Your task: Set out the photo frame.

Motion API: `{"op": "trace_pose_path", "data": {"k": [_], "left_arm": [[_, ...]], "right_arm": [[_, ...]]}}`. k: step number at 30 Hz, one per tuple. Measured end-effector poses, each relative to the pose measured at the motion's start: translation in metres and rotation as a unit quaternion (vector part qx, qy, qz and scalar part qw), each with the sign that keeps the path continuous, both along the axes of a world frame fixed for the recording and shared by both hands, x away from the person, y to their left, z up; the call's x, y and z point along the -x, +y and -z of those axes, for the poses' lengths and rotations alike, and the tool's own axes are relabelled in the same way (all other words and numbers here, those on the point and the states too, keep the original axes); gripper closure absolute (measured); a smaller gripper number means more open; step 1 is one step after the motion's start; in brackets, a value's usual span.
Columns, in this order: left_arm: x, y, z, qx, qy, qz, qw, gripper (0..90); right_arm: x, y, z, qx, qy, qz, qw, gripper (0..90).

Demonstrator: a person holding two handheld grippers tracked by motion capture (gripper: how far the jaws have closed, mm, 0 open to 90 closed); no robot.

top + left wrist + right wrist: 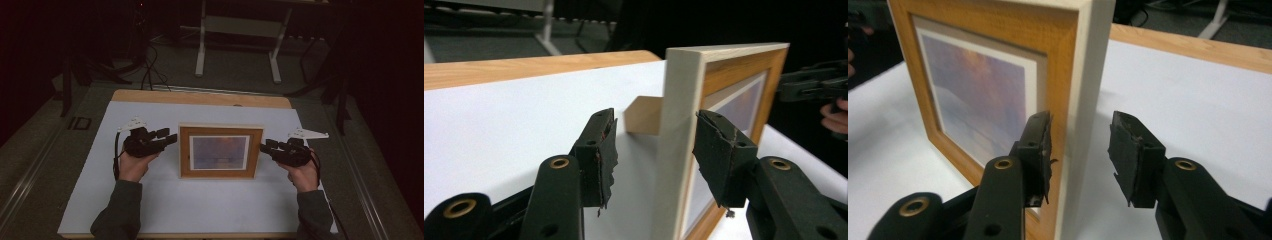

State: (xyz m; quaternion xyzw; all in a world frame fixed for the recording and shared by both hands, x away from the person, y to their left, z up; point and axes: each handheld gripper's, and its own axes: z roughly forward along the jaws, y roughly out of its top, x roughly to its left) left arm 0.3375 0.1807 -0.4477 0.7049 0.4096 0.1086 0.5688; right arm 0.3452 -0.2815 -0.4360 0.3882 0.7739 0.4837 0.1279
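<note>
Straddling the side edges of the upright wooden-framed picture [220,152], the left gripper [169,137] and right gripper [265,146] stand with jaws parted, pads off the wood. The frame stands mid-sheet on the white-covered table [150,200], wooden table edge [200,97] beyond.

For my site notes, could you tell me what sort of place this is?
Probably a dim lab or workshop: a wooden table under a white mat, cables on the floor, a bare bench frame behind.
</note>
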Motion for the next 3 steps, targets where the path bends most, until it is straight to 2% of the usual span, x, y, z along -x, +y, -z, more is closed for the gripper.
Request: {"op": "trace_pose_path", "data": {"k": [1, 2, 3], "left_arm": [[0.001, 0.0021, -0.002, -0.016, -0.001, -0.008, 0.9998, 51.7], [0.001, 0.0021, -0.002, -0.016, -0.001, -0.008, 0.9998, 51.7], [0.0018, 0.0034, -0.0029, -0.03, -0.004, -0.016, 0.9994, 51.7]], "right_arm": [[-0.0001, -0.0004, 0.0006, 0.01, 0.002, -0.001, 0.9999, 60.9], [-0.0001, -0.0004, 0.0006, 0.01, 0.002, -0.001, 0.9999, 60.9], [-0.0002, -0.0005, 0.0009, 0.013, 0.002, -0.002, 0.9999, 60.8]]}}
